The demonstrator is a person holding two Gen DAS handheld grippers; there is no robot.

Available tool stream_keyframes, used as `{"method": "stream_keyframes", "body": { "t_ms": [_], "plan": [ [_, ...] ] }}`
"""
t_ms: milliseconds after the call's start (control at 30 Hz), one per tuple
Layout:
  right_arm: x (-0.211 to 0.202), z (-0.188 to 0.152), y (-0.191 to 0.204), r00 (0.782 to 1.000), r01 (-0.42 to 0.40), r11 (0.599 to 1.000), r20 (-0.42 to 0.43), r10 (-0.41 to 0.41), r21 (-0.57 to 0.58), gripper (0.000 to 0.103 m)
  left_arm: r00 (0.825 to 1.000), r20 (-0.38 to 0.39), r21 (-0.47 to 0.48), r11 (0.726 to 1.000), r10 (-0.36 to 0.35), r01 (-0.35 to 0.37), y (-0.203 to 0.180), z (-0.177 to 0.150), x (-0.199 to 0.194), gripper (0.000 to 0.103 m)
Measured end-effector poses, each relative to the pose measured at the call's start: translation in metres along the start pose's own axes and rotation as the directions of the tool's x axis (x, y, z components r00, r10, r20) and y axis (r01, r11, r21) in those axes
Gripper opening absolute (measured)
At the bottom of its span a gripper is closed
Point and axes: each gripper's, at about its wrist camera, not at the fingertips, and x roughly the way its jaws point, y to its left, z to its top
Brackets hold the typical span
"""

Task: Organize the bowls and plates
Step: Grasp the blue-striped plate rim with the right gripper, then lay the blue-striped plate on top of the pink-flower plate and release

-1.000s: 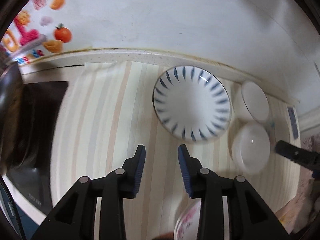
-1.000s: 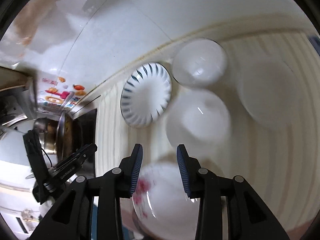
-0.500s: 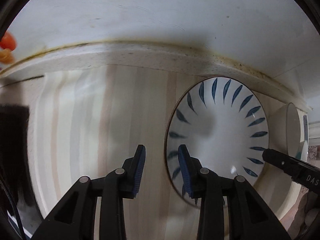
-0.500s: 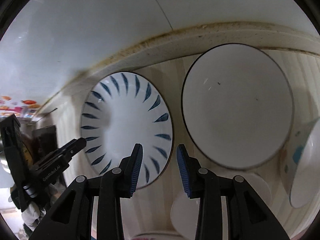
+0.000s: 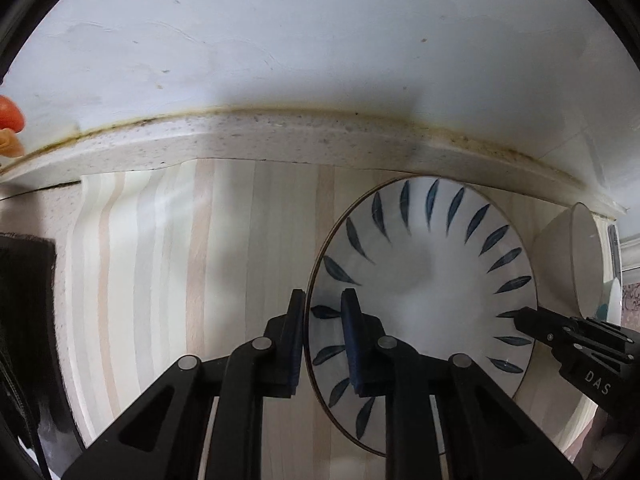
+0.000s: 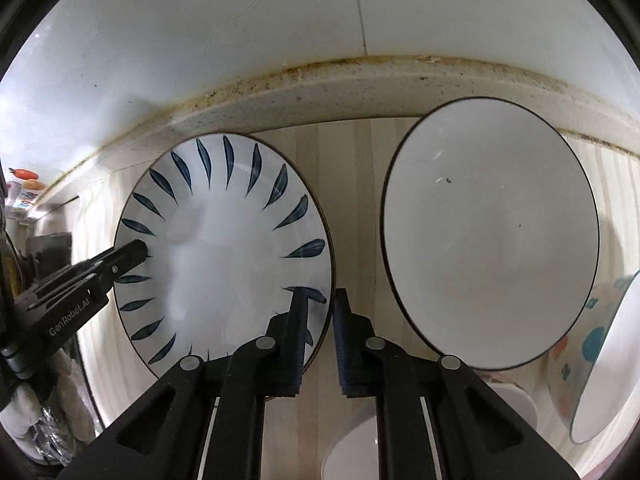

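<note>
A white plate with blue leaf marks point(image 5: 432, 280) lies on the striped mat point(image 5: 180, 280) near the back ledge. My left gripper point(image 5: 323, 296) straddles the plate's left rim, one pad outside and one inside; its jaws are closing and grip the rim. In the right wrist view the same plate point(image 6: 224, 248) has my right gripper point(image 6: 320, 294) closing on its right rim, rim pinched between the pads. Each gripper shows in the other's view: the right gripper point(image 5: 524, 316) and the left gripper point(image 6: 138, 250) at opposite edges.
A white bowl with a dark rim point(image 6: 488, 232) stands just right of the plate. A bowl with teal and orange spots point(image 6: 600, 360) is tilted at far right. A small white dish point(image 6: 360, 452) lies below. The speckled ledge point(image 5: 280, 144) and wall are close behind.
Both grippers came down to the blue-leaf plate. Their jaws, open half a second ago, have narrowed onto opposite rims.
</note>
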Motion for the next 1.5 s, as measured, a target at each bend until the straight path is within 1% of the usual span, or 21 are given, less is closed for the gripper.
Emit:
{"method": "stream_keyframes", "body": {
  "t_ms": [167, 400, 633, 800, 933, 1133, 1300, 1500],
  "plan": [
    [-0.017, -0.008, 0.000, 1.000, -0.020, 0.999, 0.022, 0.020, -0.036, 0.014, 0.999, 0.041, -0.008, 1.000, 0.013, -0.013, -0.005, -0.019, -0.029, 0.016],
    [-0.061, -0.032, 0.001, 0.994, -0.072, 0.994, 0.076, 0.079, -0.082, 0.014, 0.994, 0.111, -0.026, 1.000, -0.001, 0.004, -0.015, -0.057, -0.092, 0.016],
    [-0.122, -0.076, -0.013, 0.983, -0.112, 0.983, 0.127, 0.130, -0.143, 0.014, 0.984, 0.175, -0.025, 0.999, -0.027, 0.032, -0.032, -0.098, -0.149, 0.016],
    [-0.149, -0.117, -0.025, 0.977, -0.137, 0.978, 0.143, 0.159, -0.156, 0.014, 0.977, 0.207, -0.014, 0.999, -0.041, 0.045, -0.058, -0.135, -0.172, 0.016],
    [-0.162, -0.152, -0.035, 0.973, -0.150, 0.975, 0.149, 0.174, -0.162, 0.014, 0.976, 0.214, -0.001, 0.999, -0.039, 0.041, -0.069, -0.163, -0.178, 0.016],
    [-0.165, -0.195, -0.056, 0.973, -0.169, 0.973, 0.131, 0.190, -0.155, 0.014, 0.986, 0.162, 0.004, 0.999, -0.034, 0.034, -0.079, -0.203, -0.163, 0.016],
    [-0.146, -0.218, -0.071, 0.979, -0.170, 0.976, 0.085, 0.183, -0.137, 0.014, 0.997, 0.069, -0.011, 0.999, -0.031, 0.032, -0.084, -0.228, -0.134, 0.016],
    [-0.111, -0.234, -0.085, 0.984, -0.173, 0.978, 0.027, 0.178, -0.119, 0.014, 1.000, -0.013, -0.019, 1.000, -0.004, 0.003, -0.087, -0.248, -0.098, 0.016]
  ]
}}
